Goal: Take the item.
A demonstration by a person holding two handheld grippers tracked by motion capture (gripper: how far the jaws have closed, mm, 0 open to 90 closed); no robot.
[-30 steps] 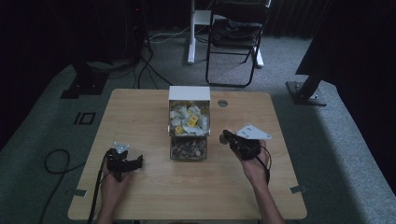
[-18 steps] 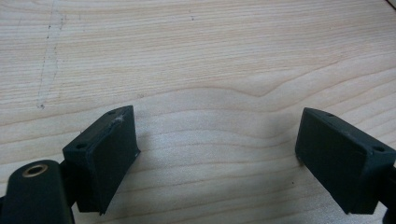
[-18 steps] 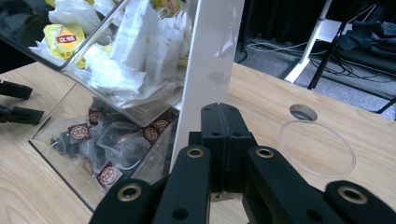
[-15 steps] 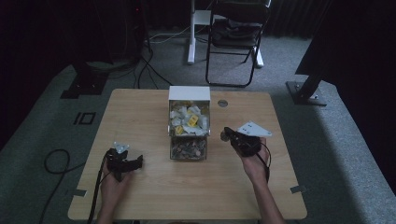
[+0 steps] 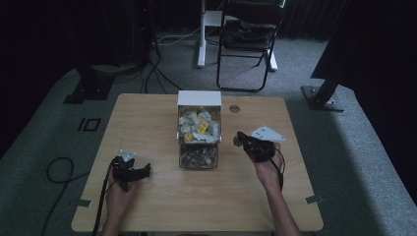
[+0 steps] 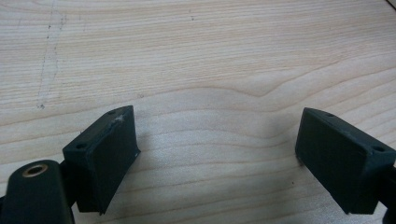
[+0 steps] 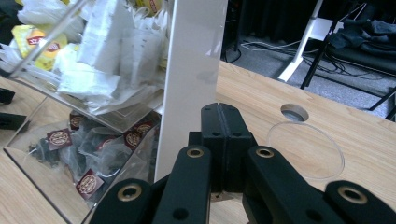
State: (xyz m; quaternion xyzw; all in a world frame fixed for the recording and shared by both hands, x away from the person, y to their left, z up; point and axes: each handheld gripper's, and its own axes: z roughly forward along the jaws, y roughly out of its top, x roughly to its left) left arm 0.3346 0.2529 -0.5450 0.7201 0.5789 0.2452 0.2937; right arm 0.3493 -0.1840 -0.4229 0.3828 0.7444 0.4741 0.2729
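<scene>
A clear box (image 5: 198, 129) with a white back panel stands at the table's middle. Its upper tier holds white and yellow tea bags (image 5: 197, 126); dark tea bags (image 5: 197, 157) fill the lower tier. My right gripper (image 5: 238, 139) hovers just right of the box, its jaws shut with nothing between them. In the right gripper view the closed gripper (image 7: 225, 116) points at the white panel (image 7: 191, 70), beside the dark tea bags (image 7: 88, 154). My left gripper (image 5: 142, 171) rests at the front left, open. In its own view the left gripper (image 6: 217, 149) spans bare wood.
A round cable hole (image 5: 234, 108) lies in the wooden table (image 5: 147, 113) behind the right gripper. A clear round disc (image 7: 306, 151) lies flat near the hole (image 7: 294, 112). A black folding chair (image 5: 248, 29) and cables are on the floor beyond the table.
My right gripper has drifted slightly toward the far side, staying shut. The left gripper has kept still.
</scene>
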